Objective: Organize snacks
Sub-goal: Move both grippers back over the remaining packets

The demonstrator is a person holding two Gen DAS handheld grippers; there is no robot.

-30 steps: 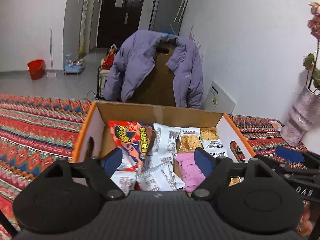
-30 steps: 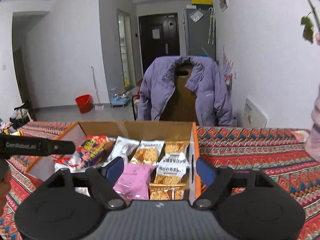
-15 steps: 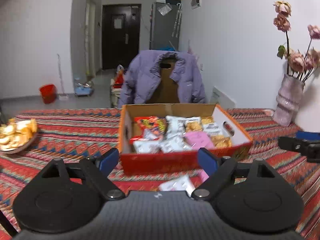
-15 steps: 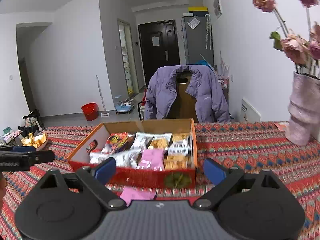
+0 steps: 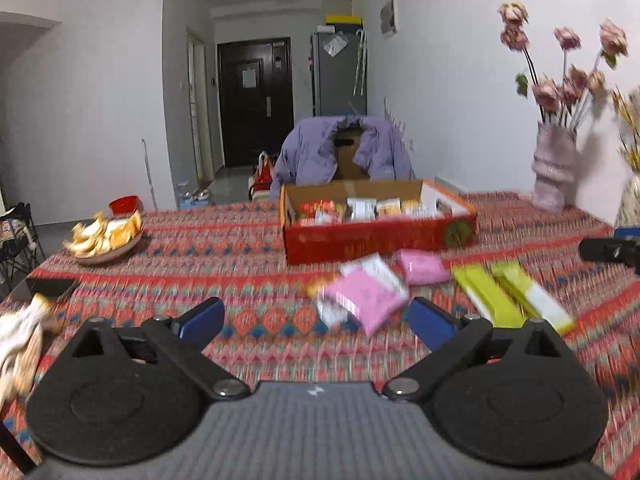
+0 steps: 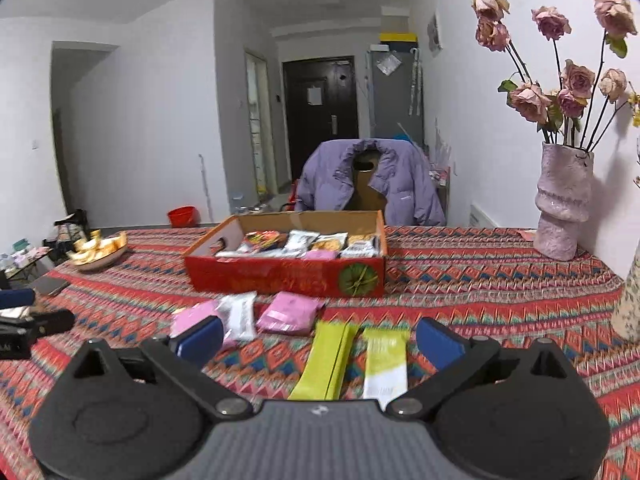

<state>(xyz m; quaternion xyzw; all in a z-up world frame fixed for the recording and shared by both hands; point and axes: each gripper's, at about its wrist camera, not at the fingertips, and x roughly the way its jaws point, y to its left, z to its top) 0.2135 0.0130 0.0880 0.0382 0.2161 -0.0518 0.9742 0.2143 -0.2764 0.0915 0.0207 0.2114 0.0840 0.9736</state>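
Patterned cloth covers the surface [image 6: 480, 280], with the red snack box [image 6: 288, 276] mid-table before a purple jacket [image 6: 400, 192] on a chair, loose packets [image 6: 288, 316] lying just in front. Both left tongs [image 5: 316, 322] and right tongs [image 6: 318, 342] are opening, nothing between them. Only the left view shows crumpled wrappers [image 5: 20, 344] at its left edge.

Loose packets [image 6: 286, 312] before snack box [image 6: 280, 276]

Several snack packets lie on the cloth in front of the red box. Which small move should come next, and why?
Probably bring the right gripper, jaws opening and empty, down onto the yellow-green packet just ahead of it. It lies outside the red box, which already holds snacks.
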